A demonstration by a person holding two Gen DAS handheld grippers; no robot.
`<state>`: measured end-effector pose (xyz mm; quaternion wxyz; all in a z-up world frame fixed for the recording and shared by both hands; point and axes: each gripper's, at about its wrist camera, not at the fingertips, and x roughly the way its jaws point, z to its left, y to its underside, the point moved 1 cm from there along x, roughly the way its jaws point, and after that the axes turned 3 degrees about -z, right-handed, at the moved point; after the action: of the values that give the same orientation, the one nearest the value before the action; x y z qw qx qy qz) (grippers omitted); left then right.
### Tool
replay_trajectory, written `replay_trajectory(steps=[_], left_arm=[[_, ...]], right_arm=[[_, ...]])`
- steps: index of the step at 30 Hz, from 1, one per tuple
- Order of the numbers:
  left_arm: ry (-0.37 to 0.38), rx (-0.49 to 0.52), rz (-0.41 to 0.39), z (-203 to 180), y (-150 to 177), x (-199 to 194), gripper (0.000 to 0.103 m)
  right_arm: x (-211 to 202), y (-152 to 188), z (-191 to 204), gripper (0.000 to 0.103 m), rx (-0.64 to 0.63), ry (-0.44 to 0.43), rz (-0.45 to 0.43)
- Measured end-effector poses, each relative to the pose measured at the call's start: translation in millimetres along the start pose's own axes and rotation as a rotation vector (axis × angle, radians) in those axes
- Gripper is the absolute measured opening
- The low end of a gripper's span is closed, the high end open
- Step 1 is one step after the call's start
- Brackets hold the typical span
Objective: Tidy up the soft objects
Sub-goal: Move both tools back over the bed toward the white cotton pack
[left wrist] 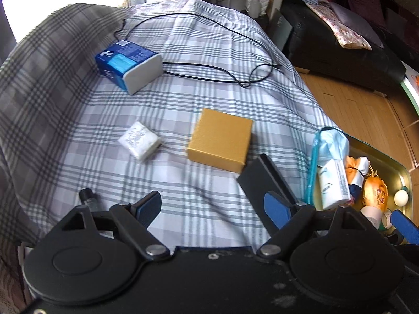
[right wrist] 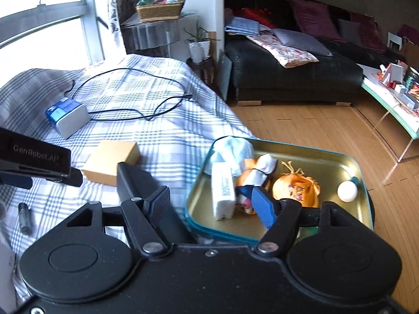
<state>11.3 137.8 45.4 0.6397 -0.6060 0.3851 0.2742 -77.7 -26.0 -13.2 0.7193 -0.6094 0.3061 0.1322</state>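
Checked bedspread (left wrist: 183,52) mostly bare, tin tray (right wrist: 351,162) overhanging its right edge.

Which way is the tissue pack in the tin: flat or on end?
On end, tilted. The tissue pack stands in the tin tray, its top leaning on the light blue cloth bundle.

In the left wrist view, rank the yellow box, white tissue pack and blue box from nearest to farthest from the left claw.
From the left claw:
1. Yellow box, just ahead, slightly right.
2. White tissue pack, ahead left on the checked cover.
3. Blue box, far left, by the black cable.
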Motion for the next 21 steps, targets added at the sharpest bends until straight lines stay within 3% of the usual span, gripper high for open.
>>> replay_trajectory(steps=[5,10,15,21], left_arm=[[-0.075,-0.048,-0.044,41,7,-21,0.092],[-0.147,-0.128,-0.04,89,15,-33,0.098],[-0.161,-0.229,-0.032,134,22,-44,0.099],[-0.194,-0.301,-0.081,166,23,-60,0.102]], right_arm=[[-5,3,41,0.066,-0.071,-0.066,0.013],[-9,8,76,0.066,-0.143,-0.117,0.023],[-10,16,107,0.066,-0.207,-0.154,0.044],[-6,26,139,0.066,-0.277,-0.179,0.077]])
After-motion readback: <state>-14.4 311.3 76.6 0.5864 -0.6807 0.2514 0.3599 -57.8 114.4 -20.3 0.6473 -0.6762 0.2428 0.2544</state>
